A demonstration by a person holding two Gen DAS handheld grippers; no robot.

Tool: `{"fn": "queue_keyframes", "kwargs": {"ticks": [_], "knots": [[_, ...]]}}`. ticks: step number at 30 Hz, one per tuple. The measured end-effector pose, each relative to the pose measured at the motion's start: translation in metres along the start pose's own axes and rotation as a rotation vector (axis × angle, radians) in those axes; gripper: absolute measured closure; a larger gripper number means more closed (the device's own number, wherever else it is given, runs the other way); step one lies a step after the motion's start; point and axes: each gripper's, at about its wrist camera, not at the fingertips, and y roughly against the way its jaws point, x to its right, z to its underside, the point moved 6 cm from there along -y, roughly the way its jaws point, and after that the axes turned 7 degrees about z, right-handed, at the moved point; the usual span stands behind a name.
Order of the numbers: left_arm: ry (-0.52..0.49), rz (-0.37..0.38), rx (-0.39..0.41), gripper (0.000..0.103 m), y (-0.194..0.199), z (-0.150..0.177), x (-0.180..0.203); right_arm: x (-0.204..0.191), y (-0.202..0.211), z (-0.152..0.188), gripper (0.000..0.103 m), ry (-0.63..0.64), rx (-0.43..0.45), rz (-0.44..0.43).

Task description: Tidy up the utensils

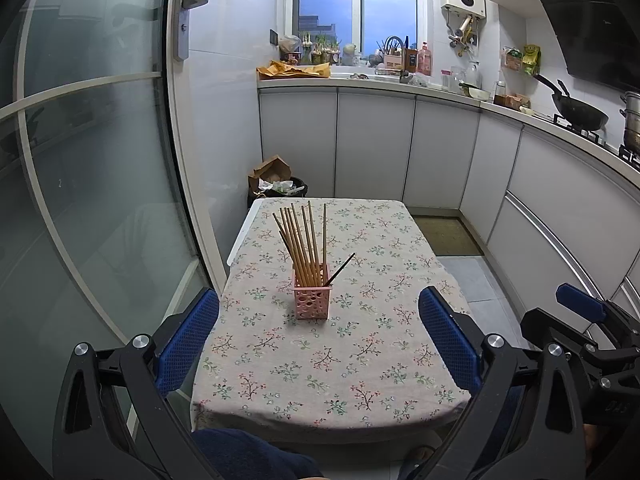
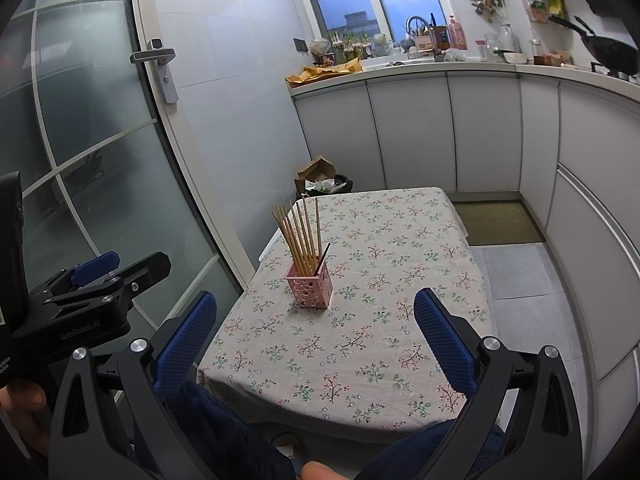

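Both grippers hang back at the near edge of the table (image 1: 400, 408), empty, above the person's lap.

Left gripper (image 1: 320, 344): fingers spread wide, nothing between the pads. Right gripper (image 2: 316, 340): same, wide and empty. In the left view the right gripper (image 1: 580, 320) shows at the far right, level with the left.

Holder (image 1: 312, 297): pink, perforated, square, standing upright on the floral cloth. It sits ahead of both sets of fingers, well apart, past the fingertips and roughly on the left gripper's centreline. From the right gripper, the holder (image 2: 309, 287) lies ahead and a shade toward its left finger.

Chopsticks (image 1: 303, 240): a tan bundle, ends down in the holder, long axes near vertical, fanning up and slightly leftward. One dark chopstick (image 1: 339, 269) also stands in the holder but leans off right, toward the right finger side, apart from the tan bundle. In the right view the dark chopstick (image 2: 321, 259) reads steeper, close against the bundle (image 2: 299, 240).

No loose utensils show on the cloth. Judgement: sorting looks finished or nearly so; the dark stick is the only odd one.

If it needs moving, neither gripper is clearly nearer. The stick's lean puts its free end on the right side, which favours the right gripper, closing across the shaft from above.
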Motion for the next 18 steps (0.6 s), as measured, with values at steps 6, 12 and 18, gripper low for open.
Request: {"fn": "queue_keyframes", "kwargs": {"ticks": [6, 12, 18], "knots": [[0.0, 0.002, 0.001, 0.007, -0.0004, -0.0008, -0.001, 0.0004, -0.0004, 0.0011, 0.007, -0.001, -0.002, -0.002], [-0.002, 0.003, -0.001, 0.007, 0.0, -0.0004, 0.0005, 0.0, -0.0011, 0.0016, 0.007, -0.001, -0.004, -0.002], [0.004, 0.006, -0.001, 0.007, -0.001, -0.0004, -0.0003, -0.0023, -0.0002, 0.0008, 0.007, 0.002, -0.001, -0.001]]}}
